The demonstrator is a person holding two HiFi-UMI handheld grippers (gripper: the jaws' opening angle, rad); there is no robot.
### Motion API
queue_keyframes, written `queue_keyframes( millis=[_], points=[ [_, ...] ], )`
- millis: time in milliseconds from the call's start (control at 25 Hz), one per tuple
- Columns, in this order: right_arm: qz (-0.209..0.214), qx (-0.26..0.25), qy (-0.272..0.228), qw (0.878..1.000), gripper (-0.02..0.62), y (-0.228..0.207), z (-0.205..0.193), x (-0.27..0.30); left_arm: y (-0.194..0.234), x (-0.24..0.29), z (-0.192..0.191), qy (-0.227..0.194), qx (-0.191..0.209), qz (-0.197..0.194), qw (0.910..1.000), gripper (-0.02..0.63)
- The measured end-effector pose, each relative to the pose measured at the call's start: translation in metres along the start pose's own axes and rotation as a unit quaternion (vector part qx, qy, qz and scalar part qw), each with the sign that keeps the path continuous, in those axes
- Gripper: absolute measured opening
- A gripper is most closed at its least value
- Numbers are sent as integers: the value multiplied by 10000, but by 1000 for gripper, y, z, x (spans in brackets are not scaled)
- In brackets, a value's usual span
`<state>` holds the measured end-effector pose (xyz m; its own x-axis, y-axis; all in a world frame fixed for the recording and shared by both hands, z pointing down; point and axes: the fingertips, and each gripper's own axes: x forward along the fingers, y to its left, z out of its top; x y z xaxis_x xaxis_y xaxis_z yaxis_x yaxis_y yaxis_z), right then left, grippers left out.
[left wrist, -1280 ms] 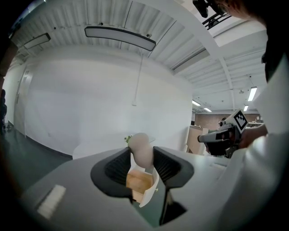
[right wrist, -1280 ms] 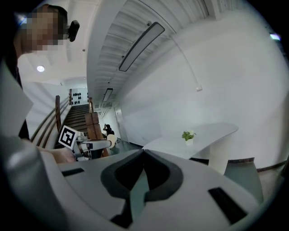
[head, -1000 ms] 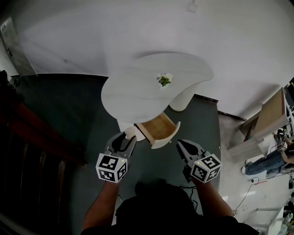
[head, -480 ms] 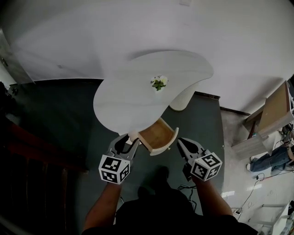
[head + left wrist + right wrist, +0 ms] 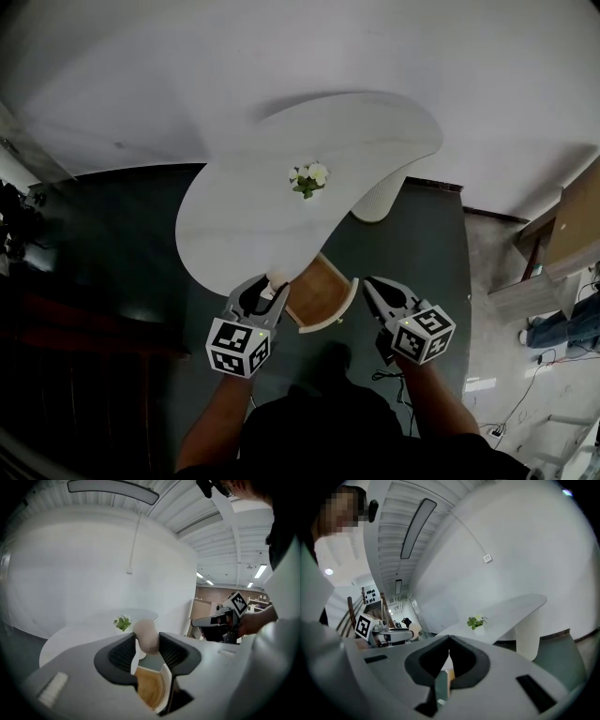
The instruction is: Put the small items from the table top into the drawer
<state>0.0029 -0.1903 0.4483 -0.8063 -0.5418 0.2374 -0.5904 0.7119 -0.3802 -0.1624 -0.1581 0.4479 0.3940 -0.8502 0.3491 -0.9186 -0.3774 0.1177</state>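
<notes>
My left gripper [image 5: 266, 289] is shut on a small beige rounded item [image 5: 277, 278], which shows between the pads in the left gripper view [image 5: 146, 634]. It hangs at the left corner of the open wooden drawer [image 5: 319, 292], which juts from under the white curved table [image 5: 234, 225]. That drawer lies just below the jaws in the left gripper view [image 5: 149, 687]. My right gripper [image 5: 369, 285] hovers to the right of the drawer, shut with nothing in it; its tips meet in the right gripper view [image 5: 449, 651].
A small potted plant [image 5: 307, 176] stands on the table top. The table's white pedestal [image 5: 380, 201] rises from the dark floor at the right. Wooden furniture [image 5: 572, 230] stands at the far right. The person's sleeve fills the right of the left gripper view.
The view has drifted: table and drawer sit further left and lower in frame. Both grippers keep their places, and the left one still holds the beige item by the drawer's corner.
</notes>
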Motion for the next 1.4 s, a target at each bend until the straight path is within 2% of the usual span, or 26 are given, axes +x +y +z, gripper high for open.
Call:
queue_keyframes(
  millis=[160, 400, 800, 1080, 1400],
  points=[
    [23, 3, 77, 10000, 11, -25, 3, 4, -8, 22, -5, 122, -45, -24, 9999, 158],
    [-85, 88, 143, 9998, 11, -21, -5, 6, -14, 39, -13, 257, -74, -314, 9991, 158],
    [-770, 135, 236, 9967, 11, 10, -26, 3, -12, 41, -43, 355, 108, -1058, 9937, 158],
    [-961, 82, 372, 9946, 11, 12, -35, -2, -23, 56, -78, 731, 13, -1369, 9879, 158],
    [-817, 175, 324, 9960, 11, -36, -32, 13, -37, 91, -109, 1371, 7, -1394, 9807, 160]
  ],
)
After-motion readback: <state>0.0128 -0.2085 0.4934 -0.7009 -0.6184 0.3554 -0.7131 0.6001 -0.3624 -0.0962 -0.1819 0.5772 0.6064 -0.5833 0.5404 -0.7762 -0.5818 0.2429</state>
